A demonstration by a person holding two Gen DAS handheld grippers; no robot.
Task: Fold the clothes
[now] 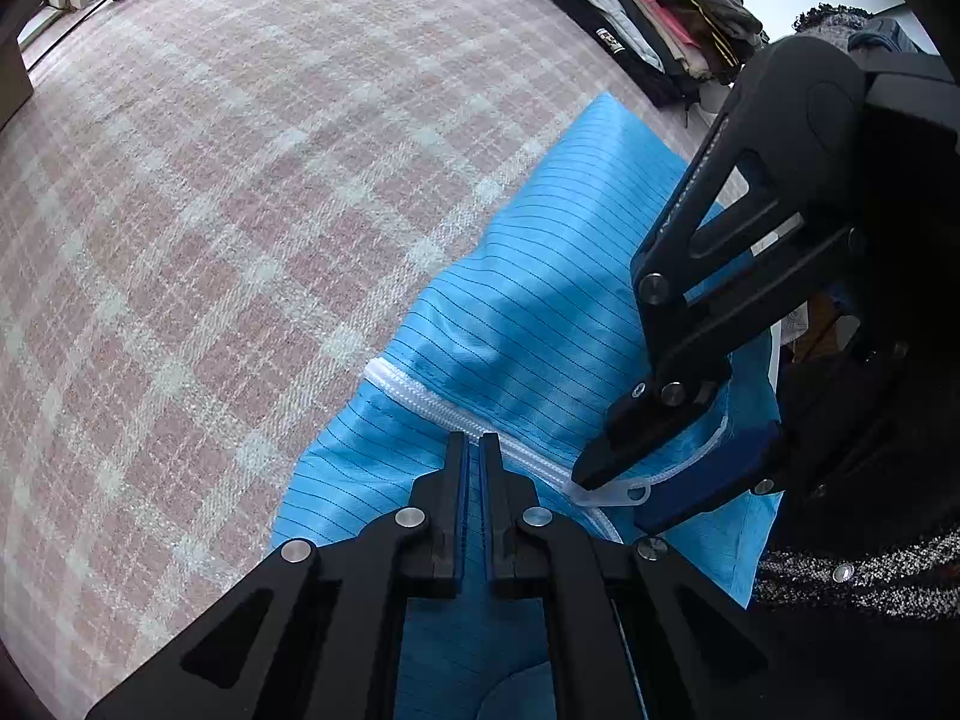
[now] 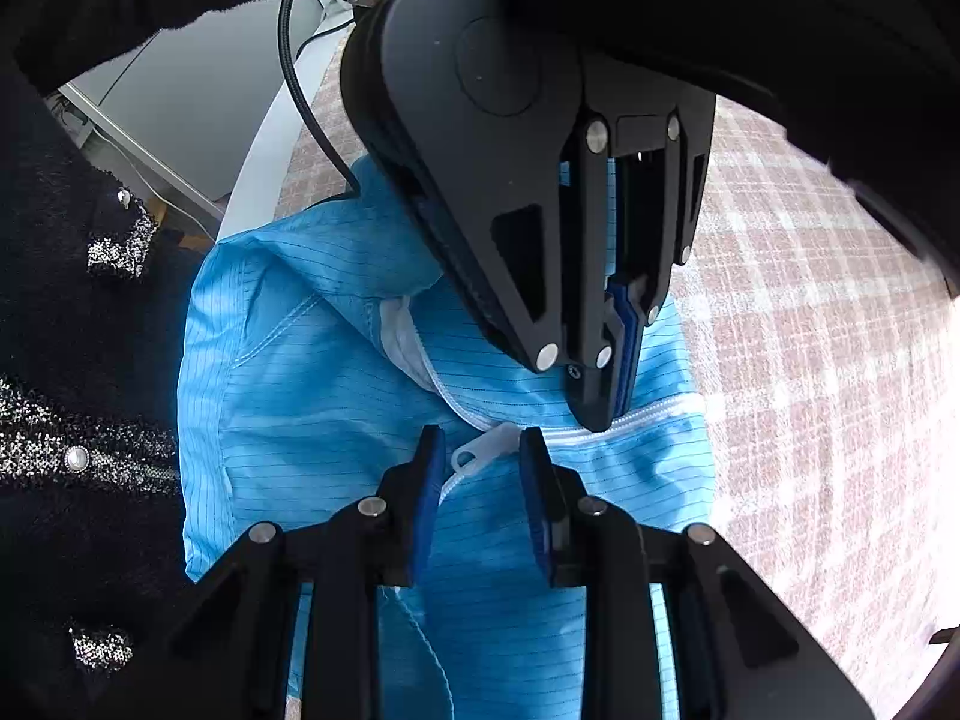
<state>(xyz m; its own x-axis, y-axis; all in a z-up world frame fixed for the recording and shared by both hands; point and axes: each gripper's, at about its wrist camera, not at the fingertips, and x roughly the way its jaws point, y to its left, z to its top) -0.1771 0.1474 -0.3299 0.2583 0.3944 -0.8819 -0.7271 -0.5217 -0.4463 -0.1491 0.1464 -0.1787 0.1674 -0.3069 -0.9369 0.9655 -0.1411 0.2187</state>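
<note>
Garment: blue striped garment (image 1: 540,276) lies bunched on the checked carpet (image 1: 210,210), white zipper (image 1: 420,399) across it.
Step advice: the pull tab (image 2: 483,447) is small, so pinching it squarely would probably stop it slipping.
Left gripper (image 1: 474,441): fingers pressed together, nothing visibly between them, tip on the zipper line, pointing steeply down.
Right gripper (image 2: 483,450): jaws parted, straddling the tab without pinching, angled steeply down.

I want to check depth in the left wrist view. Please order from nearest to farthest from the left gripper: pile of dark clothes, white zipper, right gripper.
1. white zipper, right at the left gripper fingers.
2. right gripper, just to the right.
3. pile of dark clothes, far, top right.
</note>
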